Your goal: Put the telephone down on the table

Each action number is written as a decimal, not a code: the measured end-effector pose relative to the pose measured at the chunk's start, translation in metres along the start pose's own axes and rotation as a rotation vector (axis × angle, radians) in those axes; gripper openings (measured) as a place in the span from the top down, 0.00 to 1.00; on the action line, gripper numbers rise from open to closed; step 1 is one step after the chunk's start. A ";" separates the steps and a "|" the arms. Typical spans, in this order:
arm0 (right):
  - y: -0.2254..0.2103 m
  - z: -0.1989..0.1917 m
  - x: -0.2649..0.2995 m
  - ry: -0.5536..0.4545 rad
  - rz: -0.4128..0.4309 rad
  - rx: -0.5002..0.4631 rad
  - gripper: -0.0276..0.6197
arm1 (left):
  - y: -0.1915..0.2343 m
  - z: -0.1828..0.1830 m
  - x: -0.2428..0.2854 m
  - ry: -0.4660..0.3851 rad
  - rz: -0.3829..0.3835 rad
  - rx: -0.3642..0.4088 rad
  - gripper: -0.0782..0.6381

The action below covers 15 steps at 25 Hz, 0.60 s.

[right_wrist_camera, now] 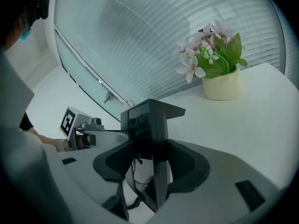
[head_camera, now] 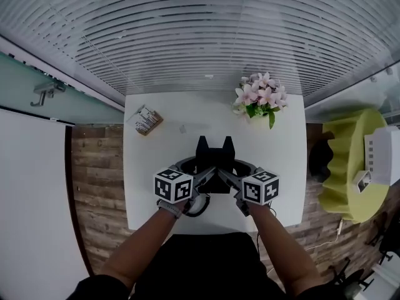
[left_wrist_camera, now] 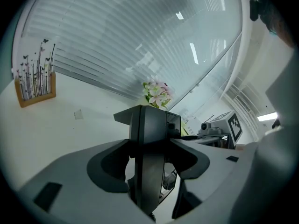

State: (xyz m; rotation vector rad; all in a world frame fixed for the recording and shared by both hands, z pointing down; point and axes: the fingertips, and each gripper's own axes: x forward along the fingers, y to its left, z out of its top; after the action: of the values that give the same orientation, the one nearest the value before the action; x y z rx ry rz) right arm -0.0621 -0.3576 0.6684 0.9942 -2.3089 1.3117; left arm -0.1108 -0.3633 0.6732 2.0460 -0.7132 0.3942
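Observation:
A black telephone (head_camera: 214, 155) is held over the front half of the white table (head_camera: 156, 192), gripped from both sides. My left gripper (head_camera: 201, 170) is shut on its left side and my right gripper (head_camera: 229, 170) on its right side. In the left gripper view the telephone (left_wrist_camera: 149, 134) stands edge-on between the jaws of the left gripper (left_wrist_camera: 148, 155). The right gripper view shows the telephone (right_wrist_camera: 149, 125) clamped in the right gripper (right_wrist_camera: 153, 162), with a black cord (right_wrist_camera: 134, 202) hanging below. Whether its base touches the table is hidden.
A pot of pink flowers (head_camera: 261, 102) stands at the table's far right. A card holder (head_camera: 147, 119) sits at the far left, with a small scrap (head_camera: 182, 129) beside it. A yellow-green chair (head_camera: 350, 167) stands right of the table. Window blinds run along the far edge.

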 end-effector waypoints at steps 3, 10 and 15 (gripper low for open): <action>-0.009 -0.003 0.008 0.018 0.000 0.018 0.59 | 0.010 -0.003 0.007 0.016 0.003 -0.020 0.52; -0.020 -0.007 0.020 0.039 -0.001 0.054 0.59 | 0.023 -0.008 0.018 0.039 0.004 -0.051 0.52; -0.026 -0.005 0.026 0.041 -0.008 0.072 0.59 | 0.030 -0.006 0.023 0.042 0.005 -0.073 0.52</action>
State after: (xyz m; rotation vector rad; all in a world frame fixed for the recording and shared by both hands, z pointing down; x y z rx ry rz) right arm -0.0626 -0.3733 0.7025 0.9881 -2.2398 1.4075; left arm -0.1120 -0.3784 0.7085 1.9616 -0.6976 0.4073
